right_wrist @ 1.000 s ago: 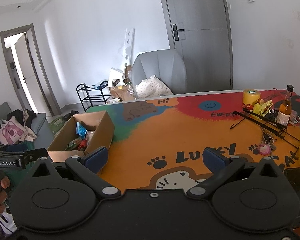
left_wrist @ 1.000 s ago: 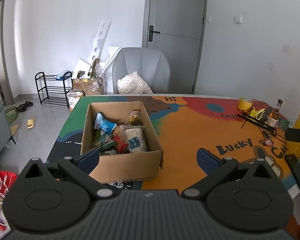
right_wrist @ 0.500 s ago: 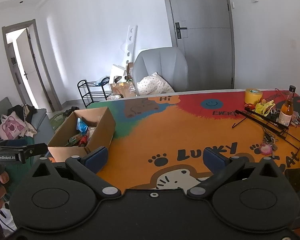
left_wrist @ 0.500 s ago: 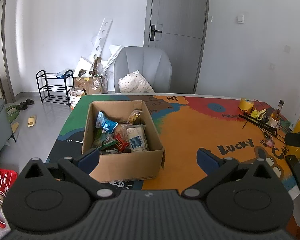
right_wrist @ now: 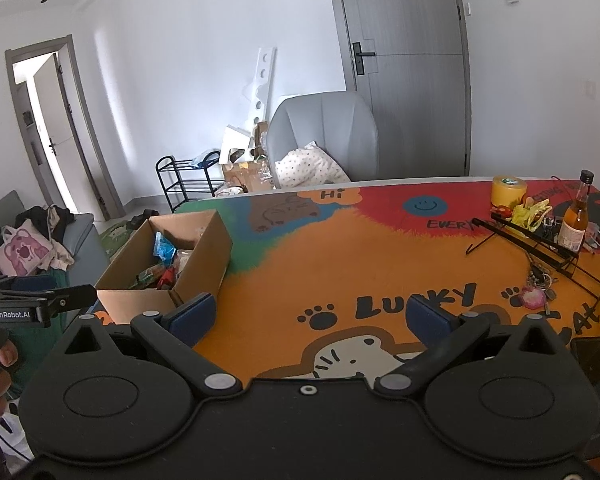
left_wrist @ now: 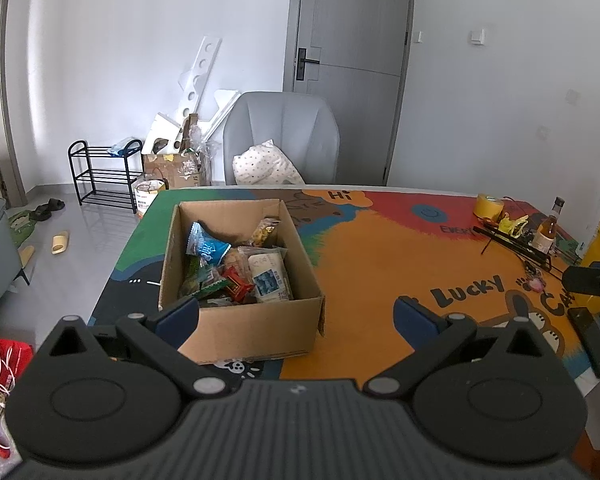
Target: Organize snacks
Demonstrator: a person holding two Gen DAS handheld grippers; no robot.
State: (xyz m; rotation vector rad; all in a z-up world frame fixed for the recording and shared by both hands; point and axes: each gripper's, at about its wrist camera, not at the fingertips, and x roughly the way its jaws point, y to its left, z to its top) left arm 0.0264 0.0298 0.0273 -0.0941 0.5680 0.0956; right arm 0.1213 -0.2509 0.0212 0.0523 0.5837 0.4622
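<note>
Your left claw point(left_wrist: 296, 314) gaping, empty, hovering near box point(left_wrist: 236, 276); view has crept slightly higher over last second, nothing else shifted. Your right claw point(right_wrist: 310, 316) gaping, empty, above bare worktop point(right_wrist: 360, 264). Snacks point(left_wrist: 236, 268) heaped loose inside box, worktop's left side. Scene fits sorting ahead or packing finished; you can't tell which.

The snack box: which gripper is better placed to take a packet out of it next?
Probably the left gripper: its open jaws face the cardboard box straight ahead. The right gripper, also open, has the box off to its left.
</note>
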